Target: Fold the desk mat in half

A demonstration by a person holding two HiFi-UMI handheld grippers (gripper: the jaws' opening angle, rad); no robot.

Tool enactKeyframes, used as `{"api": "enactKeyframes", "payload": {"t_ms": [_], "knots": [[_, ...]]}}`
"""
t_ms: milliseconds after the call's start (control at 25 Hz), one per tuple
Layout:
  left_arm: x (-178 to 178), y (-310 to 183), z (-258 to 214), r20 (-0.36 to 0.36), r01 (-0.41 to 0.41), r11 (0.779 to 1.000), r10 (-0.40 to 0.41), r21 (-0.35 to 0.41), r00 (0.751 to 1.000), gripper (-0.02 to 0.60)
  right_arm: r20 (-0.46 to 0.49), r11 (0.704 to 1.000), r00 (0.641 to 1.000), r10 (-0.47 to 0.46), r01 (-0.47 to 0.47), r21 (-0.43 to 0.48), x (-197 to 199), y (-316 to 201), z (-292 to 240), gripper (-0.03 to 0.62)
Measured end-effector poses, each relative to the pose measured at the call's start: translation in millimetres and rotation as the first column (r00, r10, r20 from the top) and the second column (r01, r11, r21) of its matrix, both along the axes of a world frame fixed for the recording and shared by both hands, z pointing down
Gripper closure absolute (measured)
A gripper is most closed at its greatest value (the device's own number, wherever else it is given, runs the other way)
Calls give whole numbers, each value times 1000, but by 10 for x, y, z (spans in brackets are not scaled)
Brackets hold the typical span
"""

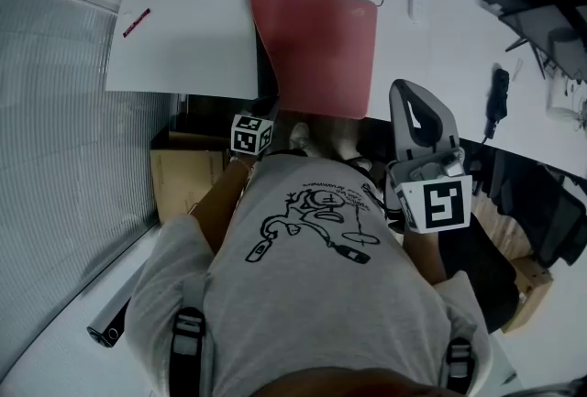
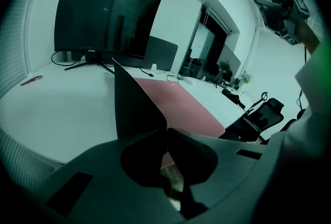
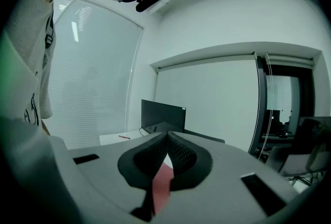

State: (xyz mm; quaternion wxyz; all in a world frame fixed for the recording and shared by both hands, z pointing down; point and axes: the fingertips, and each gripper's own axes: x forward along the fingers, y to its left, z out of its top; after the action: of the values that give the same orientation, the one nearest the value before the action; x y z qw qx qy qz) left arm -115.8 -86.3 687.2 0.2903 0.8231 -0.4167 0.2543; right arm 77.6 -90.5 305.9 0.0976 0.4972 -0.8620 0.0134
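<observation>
Closest to the lens, the person's grey T-shirt (image 1: 312, 285) fills the lower head view. Beyond it, one white desk (image 1: 193, 47) carries one red desk mat (image 1: 316, 42), its long axis running straight away from the person toward the single dark monitor (image 2: 106, 24); its near end reaches past the desk's edge. Two grippers hold that near end. The left gripper (image 2: 166, 132) has its jaws pinched tight on one corner, lifting it so the dark underside stands upright. The right gripper (image 3: 166, 139) has its jaws closed narrow on the mat's red edge. One red pen (image 1: 136, 22) lies on the desk, well apart, left of the mat.
</observation>
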Motion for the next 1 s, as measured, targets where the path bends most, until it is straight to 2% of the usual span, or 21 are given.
{"api": "enactKeyframes", "payload": {"t_ms": [120, 1000], "knots": [[63, 29, -16, 0, -7, 1000, 7, 3, 1000, 549, -25, 1000, 1000, -14, 14, -8, 60, 51, 36, 588], [526, 124, -63, -2, -40, 999, 40, -1, 999, 549, -10, 1000, 1000, -12, 12, -2, 436, 105, -2, 588]]}}
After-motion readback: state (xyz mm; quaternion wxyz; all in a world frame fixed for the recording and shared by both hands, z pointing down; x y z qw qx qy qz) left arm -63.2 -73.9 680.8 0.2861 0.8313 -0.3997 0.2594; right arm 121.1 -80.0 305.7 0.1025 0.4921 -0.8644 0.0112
